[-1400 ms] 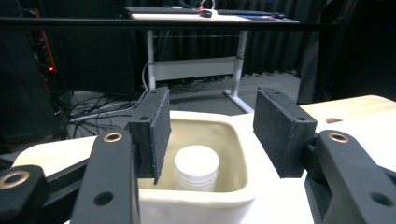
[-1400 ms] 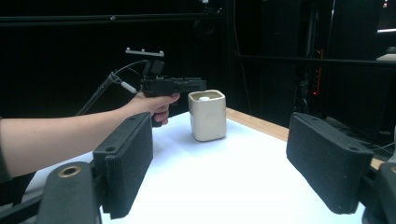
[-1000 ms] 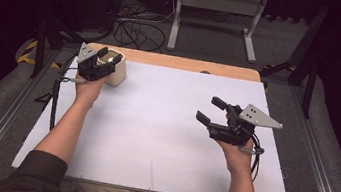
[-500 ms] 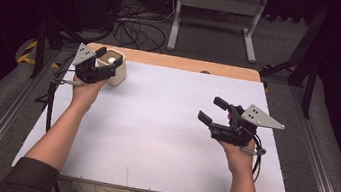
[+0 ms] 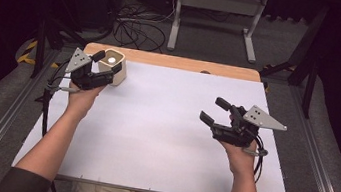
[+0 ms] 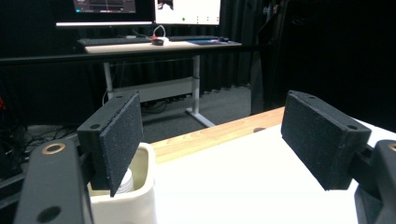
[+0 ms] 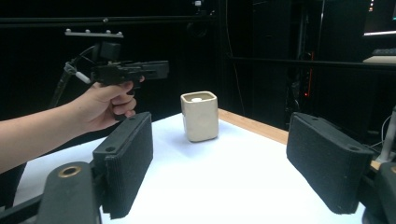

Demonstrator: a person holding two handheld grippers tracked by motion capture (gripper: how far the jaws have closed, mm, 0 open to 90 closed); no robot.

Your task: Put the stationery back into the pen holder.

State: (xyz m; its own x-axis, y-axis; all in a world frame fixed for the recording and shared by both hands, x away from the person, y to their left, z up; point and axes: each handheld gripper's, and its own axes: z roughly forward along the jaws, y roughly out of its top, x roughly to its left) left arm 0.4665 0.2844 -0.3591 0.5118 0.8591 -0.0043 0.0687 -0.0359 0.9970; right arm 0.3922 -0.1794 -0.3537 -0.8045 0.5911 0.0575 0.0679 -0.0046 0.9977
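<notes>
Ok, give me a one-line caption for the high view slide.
Open left tool beside the cream square ceramic cup; open right tool over the white table.

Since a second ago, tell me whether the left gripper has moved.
Yes. The left gripper has drawn back leftward off the cream cup, which stands near the table's wooden edge. Its jaws have just been opening, nothing between them.

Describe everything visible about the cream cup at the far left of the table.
The cream, rounded-square cup looks like glazed ceramic, with thick walls and softened corners. It stands upright near the far left corner of the white table top, just before the bare wooden strip at the far edge. A small white round object lies inside; what it is cannot be told. The left gripper, whose jaws have just been opening, is at the cup's left side, one pad reaching over the rim. The pads do not clamp it.
</notes>
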